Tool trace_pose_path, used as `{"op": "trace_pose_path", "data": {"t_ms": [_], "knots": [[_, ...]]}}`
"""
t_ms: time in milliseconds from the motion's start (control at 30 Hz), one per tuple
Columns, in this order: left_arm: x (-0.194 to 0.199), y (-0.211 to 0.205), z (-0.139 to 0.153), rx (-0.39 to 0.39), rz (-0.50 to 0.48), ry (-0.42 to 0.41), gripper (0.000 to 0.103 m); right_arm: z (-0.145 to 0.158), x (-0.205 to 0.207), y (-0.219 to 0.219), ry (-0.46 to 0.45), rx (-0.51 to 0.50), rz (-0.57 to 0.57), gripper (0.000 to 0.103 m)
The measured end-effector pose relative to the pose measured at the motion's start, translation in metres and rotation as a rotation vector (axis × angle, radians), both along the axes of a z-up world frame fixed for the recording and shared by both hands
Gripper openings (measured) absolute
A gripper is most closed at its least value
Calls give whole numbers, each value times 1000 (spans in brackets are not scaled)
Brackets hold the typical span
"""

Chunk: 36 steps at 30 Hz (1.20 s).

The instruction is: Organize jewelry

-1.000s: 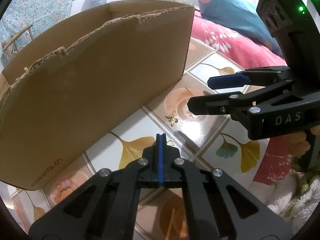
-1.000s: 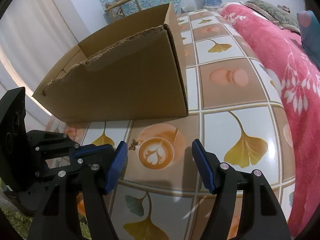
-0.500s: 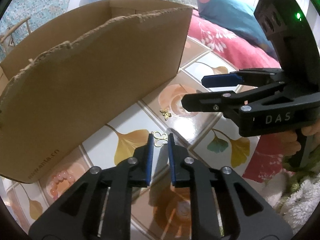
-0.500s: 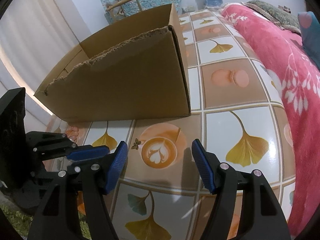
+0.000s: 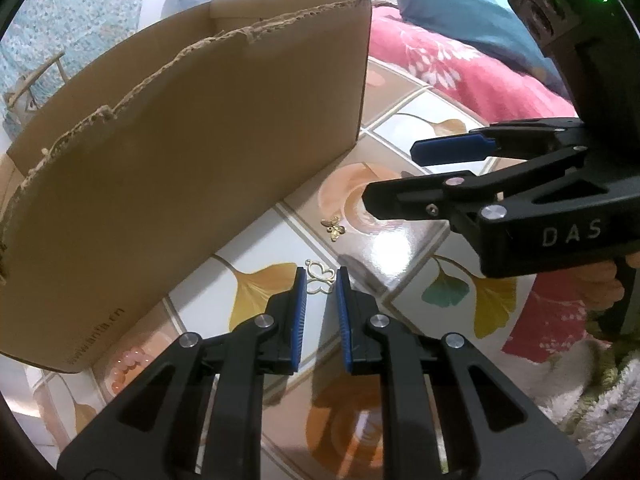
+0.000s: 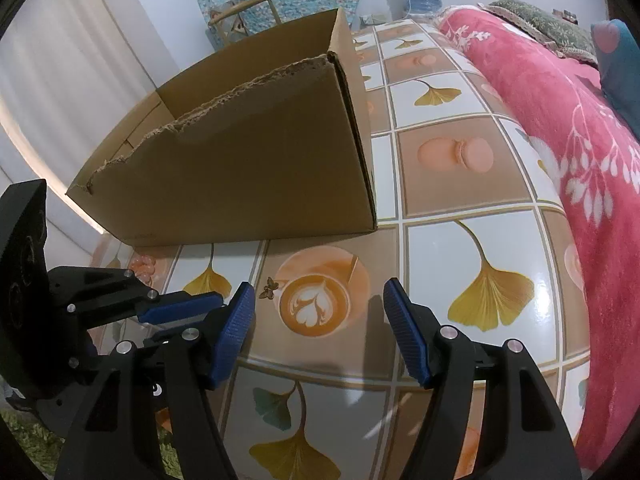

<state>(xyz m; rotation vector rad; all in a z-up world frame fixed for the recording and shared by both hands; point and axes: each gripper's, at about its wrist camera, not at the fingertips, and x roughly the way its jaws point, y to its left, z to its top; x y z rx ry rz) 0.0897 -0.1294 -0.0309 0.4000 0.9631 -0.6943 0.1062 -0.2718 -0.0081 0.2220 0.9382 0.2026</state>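
Left gripper [image 5: 321, 280] is hovering low over the tablecloth [image 5: 404, 248] in front of the box [image 5: 192, 168], its jaws having just parted a little, a thin gold charm [image 5: 319, 276] lying loose between the blue tips. A second butterfly charm [image 5: 334, 229] is sitting nearer the box. Right gripper [image 6: 319, 304] is waiting released beside the box's corner, gripping nothing.

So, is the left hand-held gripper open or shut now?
Open: the left hand-held gripper shows a gap between its pads, around the gold outline charm on the table.
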Motion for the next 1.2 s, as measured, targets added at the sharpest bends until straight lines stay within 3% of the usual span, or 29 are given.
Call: {"op": "trace_pose_path", "data": {"t_ms": [100, 167, 267, 567, 600, 667, 767, 1200], "knots": [[-1, -1, 0, 7, -5, -10, 17, -1, 0, -1, 3, 1, -3, 65], [-2, -1, 0, 22, -5, -27, 25, -1, 0, -2, 4, 4, -5, 65], [-4, -2, 0, 35, -13, -46, 28, -2, 0, -3, 5, 6, -4, 65], [-2, -1, -1, 20, -18, -45, 29, -3, 1, -2, 6, 11, -1, 65], [-2, 1, -1, 13, -18, -39, 27, -3, 2, -2, 6, 10, -1, 65], [-1, 4, 0, -13, -26, -17, 13, -3, 1, -2, 3, 10, -1, 65], [-3, 4, -1, -9, -42, -28, 5, -2, 1, -2, 1, 7, -3, 65], [-5, 19, 0, 3, -24, -40, 0, 4, 1, 8, -16, -10, 43, 65]]}}
